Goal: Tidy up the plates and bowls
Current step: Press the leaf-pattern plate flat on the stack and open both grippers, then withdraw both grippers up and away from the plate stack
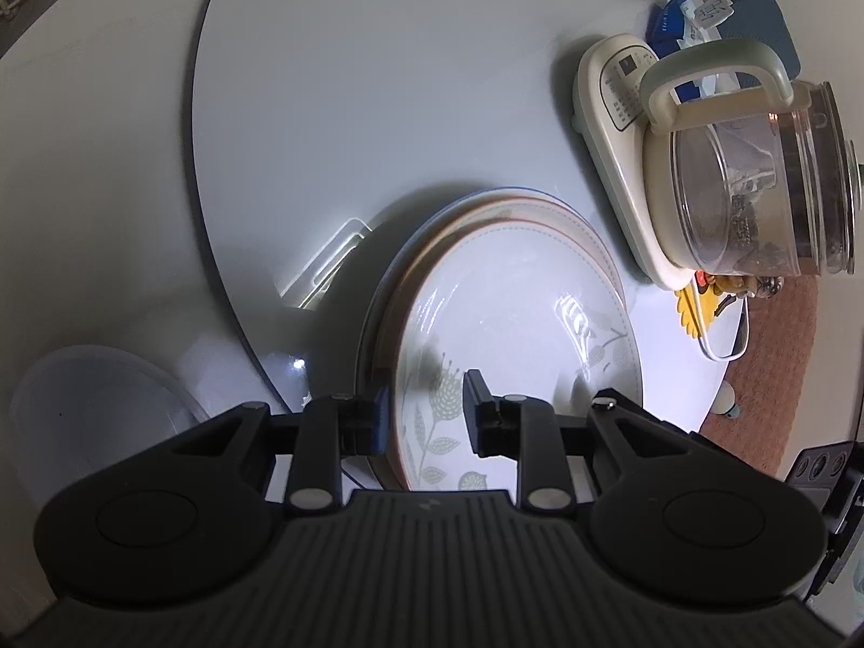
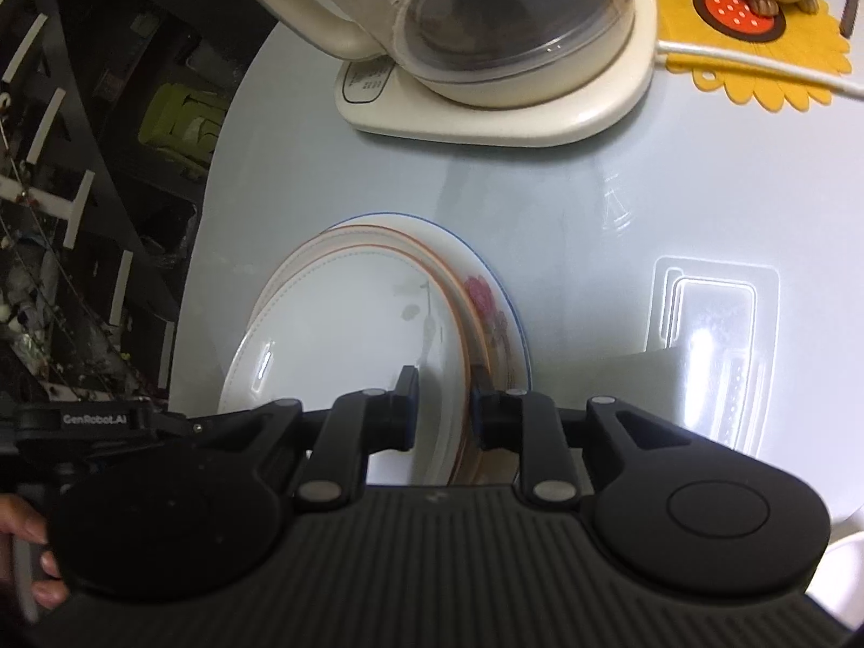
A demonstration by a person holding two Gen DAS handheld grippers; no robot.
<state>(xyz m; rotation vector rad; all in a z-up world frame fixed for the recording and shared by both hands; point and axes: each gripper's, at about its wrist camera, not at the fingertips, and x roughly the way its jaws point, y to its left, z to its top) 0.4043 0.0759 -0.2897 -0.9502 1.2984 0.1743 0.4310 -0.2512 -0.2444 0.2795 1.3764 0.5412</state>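
A stack of plates lies on the pale round table. On top is a white plate with a grey-green leaf pattern and a brown rim [image 1: 513,313] [image 2: 345,324], with a second brown-rimmed plate right under it. At the bottom is a blue-rimmed plate with a red flower [image 2: 491,302]. My left gripper [image 1: 426,416] clamps the near left rim of the upper plates, one finger on the leaf pattern and one outside the rim. My right gripper [image 2: 443,407] clamps the opposite rim, its outer finger over the flower plate.
A cream kettle with a glass body [image 1: 756,178] [image 2: 486,27] stands on its base just beyond the plates. A yellow sunflower mat [image 2: 756,54] and a white cord lie behind. A clear plastic tray [image 2: 713,335] and a translucent tub [image 1: 92,405] flank the stack. The table edge [image 2: 216,216] runs close by.
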